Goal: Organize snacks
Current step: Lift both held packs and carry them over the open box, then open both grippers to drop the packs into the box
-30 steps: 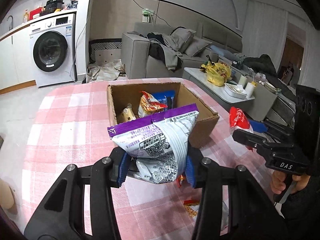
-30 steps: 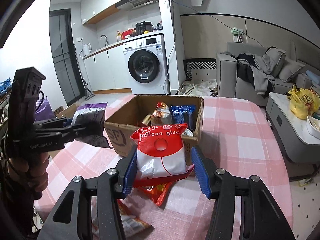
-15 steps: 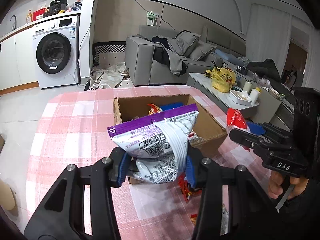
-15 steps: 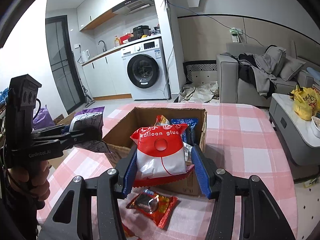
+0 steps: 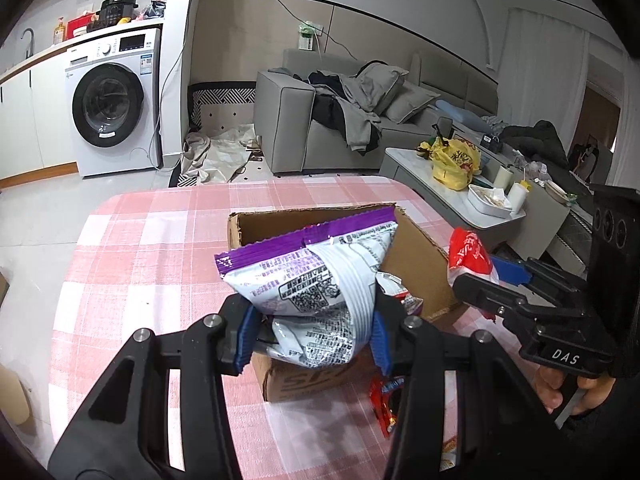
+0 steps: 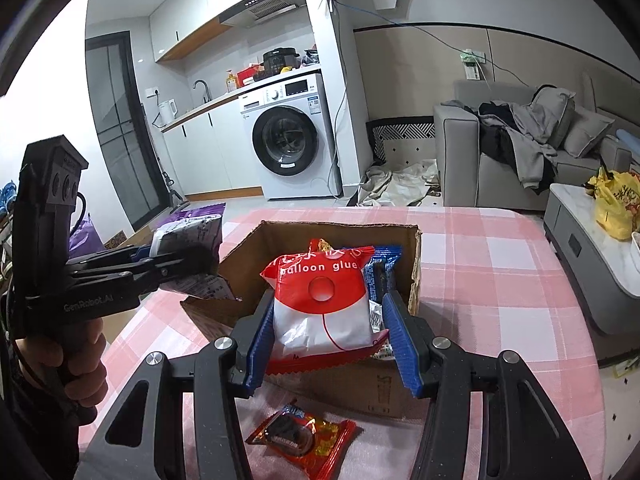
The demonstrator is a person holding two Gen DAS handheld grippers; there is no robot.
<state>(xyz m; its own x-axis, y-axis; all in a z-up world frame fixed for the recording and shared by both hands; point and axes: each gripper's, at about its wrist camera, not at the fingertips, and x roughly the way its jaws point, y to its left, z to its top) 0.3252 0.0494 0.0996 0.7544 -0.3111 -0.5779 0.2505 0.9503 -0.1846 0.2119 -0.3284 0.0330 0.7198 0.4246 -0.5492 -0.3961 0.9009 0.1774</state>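
Note:
My left gripper [image 5: 314, 334] is shut on a purple and white snack bag [image 5: 316, 280] and holds it over the near left part of the open cardboard box [image 5: 416, 264]. My right gripper [image 6: 328, 338] is shut on a red and white "balloon glue" bag [image 6: 324, 300] above the box's [image 6: 328, 236] near edge. The box holds a blue packet [image 6: 382, 268] and other snacks. The left gripper with its purple bag [image 6: 192, 236] shows at the left in the right wrist view. The right gripper with its red bag [image 5: 468, 252] shows at the right in the left wrist view.
The box stands on a table with a pink checked cloth [image 6: 500, 280]. A red snack packet [image 6: 300, 436] lies on the cloth in front of the box; it also shows in the left wrist view [image 5: 384, 400]. Beyond the table are a washing machine [image 6: 288, 136], a sofa [image 5: 352, 120] and a low side table [image 6: 592, 248].
Both grippers have risen and moved forward over the box with their bags still gripped. The loose red packet on the cloth now lies further below and behind the right gripper.

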